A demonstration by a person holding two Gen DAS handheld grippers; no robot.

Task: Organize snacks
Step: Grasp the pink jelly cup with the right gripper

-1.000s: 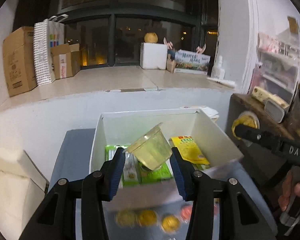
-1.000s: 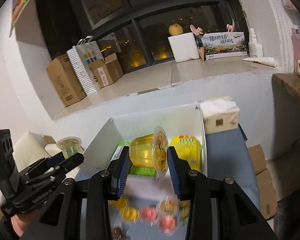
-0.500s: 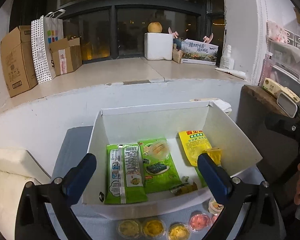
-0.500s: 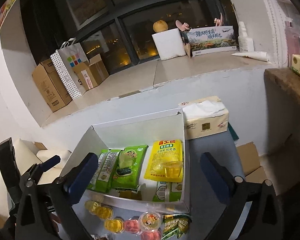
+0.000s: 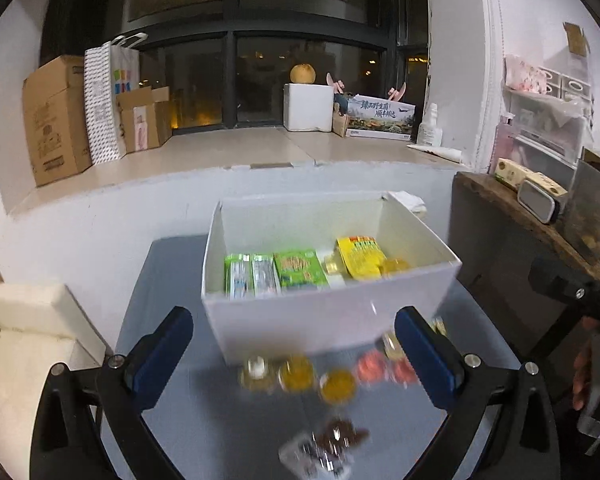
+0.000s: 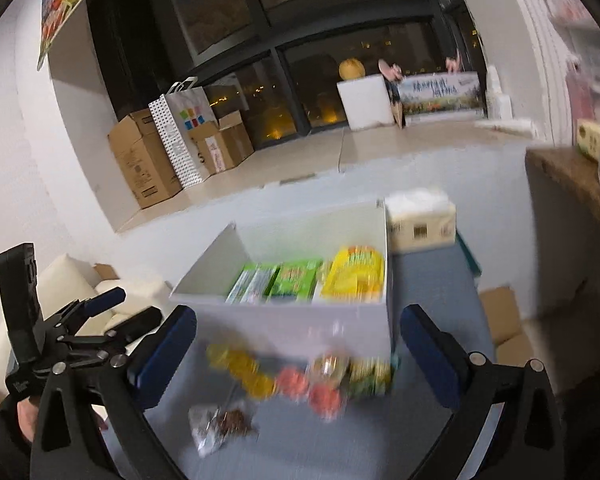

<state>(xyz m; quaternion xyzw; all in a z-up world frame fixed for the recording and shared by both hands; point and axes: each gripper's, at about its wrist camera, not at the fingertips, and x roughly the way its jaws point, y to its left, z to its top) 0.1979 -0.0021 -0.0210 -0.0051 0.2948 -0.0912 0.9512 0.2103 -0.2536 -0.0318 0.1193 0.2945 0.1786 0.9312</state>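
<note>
A white box (image 5: 328,316) (image 6: 284,332) on the grey-blue table holds green snack packs (image 5: 298,268) (image 6: 294,280), a yellow packet (image 5: 360,258) (image 6: 354,276) and two jelly cups (image 5: 394,266). In front of the box lies a blurred row of yellow jelly cups (image 5: 296,374) (image 6: 244,368) and pink jelly cups (image 5: 374,366) (image 6: 308,388), plus a clear packet of brown snacks (image 5: 324,446) (image 6: 220,424). My left gripper (image 5: 294,350) is open and empty, hanging short of the box. My right gripper (image 6: 300,354) is open and empty too, over the loose cups.
A tissue pack (image 6: 420,216) stands right of the box. A dark wooden shelf (image 5: 512,216) rises to the right, white cushions (image 5: 24,320) lie left. Cardboard boxes (image 5: 56,120) and a foam box (image 5: 308,106) sit on the window ledge. Cardboard pieces (image 6: 504,320) lie on the floor.
Both grippers opened wide and let their jelly cups drop into the white box, then pulled back from it. The box now sits farther away in both views.
</note>
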